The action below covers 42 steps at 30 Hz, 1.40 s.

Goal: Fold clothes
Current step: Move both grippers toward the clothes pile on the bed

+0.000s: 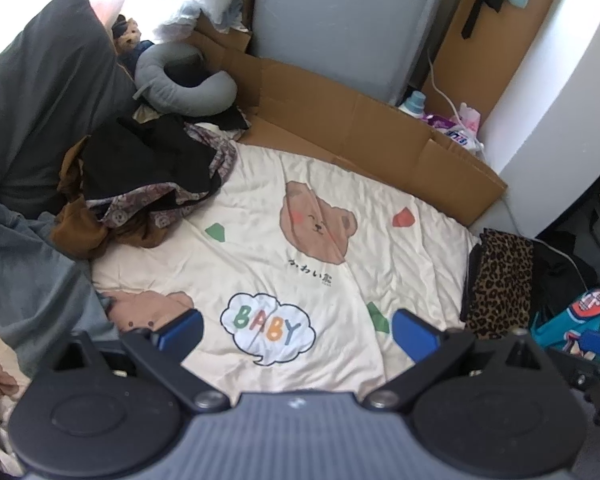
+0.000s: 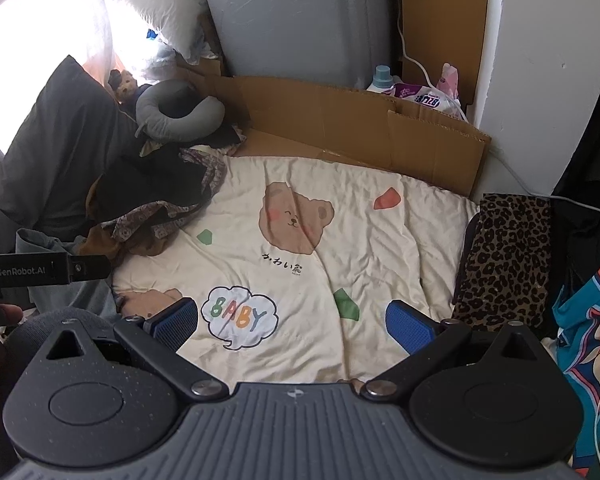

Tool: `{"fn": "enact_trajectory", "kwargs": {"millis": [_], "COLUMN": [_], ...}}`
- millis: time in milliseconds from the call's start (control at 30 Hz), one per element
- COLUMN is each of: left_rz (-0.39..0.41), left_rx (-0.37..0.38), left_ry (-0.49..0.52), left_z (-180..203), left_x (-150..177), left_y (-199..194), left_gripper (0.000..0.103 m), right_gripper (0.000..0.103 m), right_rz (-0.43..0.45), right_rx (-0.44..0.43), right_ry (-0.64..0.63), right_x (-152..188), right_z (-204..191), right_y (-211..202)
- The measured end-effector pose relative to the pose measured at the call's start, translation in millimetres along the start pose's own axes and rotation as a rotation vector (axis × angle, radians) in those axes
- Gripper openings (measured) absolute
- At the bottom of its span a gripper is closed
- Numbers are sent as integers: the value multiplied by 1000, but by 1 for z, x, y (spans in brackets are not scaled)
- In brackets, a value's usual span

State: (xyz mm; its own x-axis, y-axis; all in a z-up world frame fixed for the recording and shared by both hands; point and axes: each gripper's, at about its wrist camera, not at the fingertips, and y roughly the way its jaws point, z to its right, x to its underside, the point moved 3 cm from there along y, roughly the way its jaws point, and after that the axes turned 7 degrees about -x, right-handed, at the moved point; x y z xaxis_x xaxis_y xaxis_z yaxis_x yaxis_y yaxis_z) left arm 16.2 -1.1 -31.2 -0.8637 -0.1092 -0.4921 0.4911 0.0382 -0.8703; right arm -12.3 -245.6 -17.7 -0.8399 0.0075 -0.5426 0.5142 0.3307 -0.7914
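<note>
both grippers hang above a cream bear-print blanket (image 1: 332, 208) with nothing between their blue pads: the left gripper (image 1: 298, 330) is spread wide, and the right gripper (image 2: 292, 320) is spread wide too. the clothes to fold lie in a heap of dark and brown garments (image 1: 148, 184) at the far left of the blanket, against a grey pillow (image 1: 44, 92). a folded leopard-print garment (image 1: 500, 284) sits at the blanket's right edge. brown cardboard (image 1: 360, 128) lines the far side, beside a grey neck pillow (image 1: 180, 80).
</note>
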Motion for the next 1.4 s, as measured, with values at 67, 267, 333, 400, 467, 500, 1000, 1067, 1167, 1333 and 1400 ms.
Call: {"fn": "enact_trajectory", "kwargs": {"millis": [67,267,333,400,467,500,1000,1067,1167,1333,1400], "left_rz": [-3,-6,-10,-11,-13,-13,0,18,52,81,84], "left_rx": [0,1,11,9,3,2,47,61,75,73,74], "left_ry": [3,7,9,16,25,27,59,60,62,57,50], "left_z": [-1,-3,-4,-4,-4,-4,-15,-17,-22,-34,-41], "left_x": [0,0,0,-1,-2,-2,-11,-16,-24,-38,-43], "left_y": [1,0,0,0,1,1,-6,-10,-19,-27,-26], "left_gripper": [102,102,102,102,102,102,102,102,102,102,100], "right_gripper": [103,103,103,103,103,103,103,103,103,103,103], "right_rz": [-4,-24,-37,-44,-49,-55,-62,-58,-53,-23,-12], "right_rx": [0,14,22,30,37,39,26,29,17,-1,3], "right_ry": [0,-20,-30,-34,-44,-45,-39,-39,-33,-55,-54], "right_x": [1,5,2,1,0,0,-7,-10,-15,-28,-36], "right_z": [-2,-3,-5,-8,-10,-10,-11,-13,-16,-23,-23], "right_y": [1,2,6,8,9,10,10,9,9,5,5]}}
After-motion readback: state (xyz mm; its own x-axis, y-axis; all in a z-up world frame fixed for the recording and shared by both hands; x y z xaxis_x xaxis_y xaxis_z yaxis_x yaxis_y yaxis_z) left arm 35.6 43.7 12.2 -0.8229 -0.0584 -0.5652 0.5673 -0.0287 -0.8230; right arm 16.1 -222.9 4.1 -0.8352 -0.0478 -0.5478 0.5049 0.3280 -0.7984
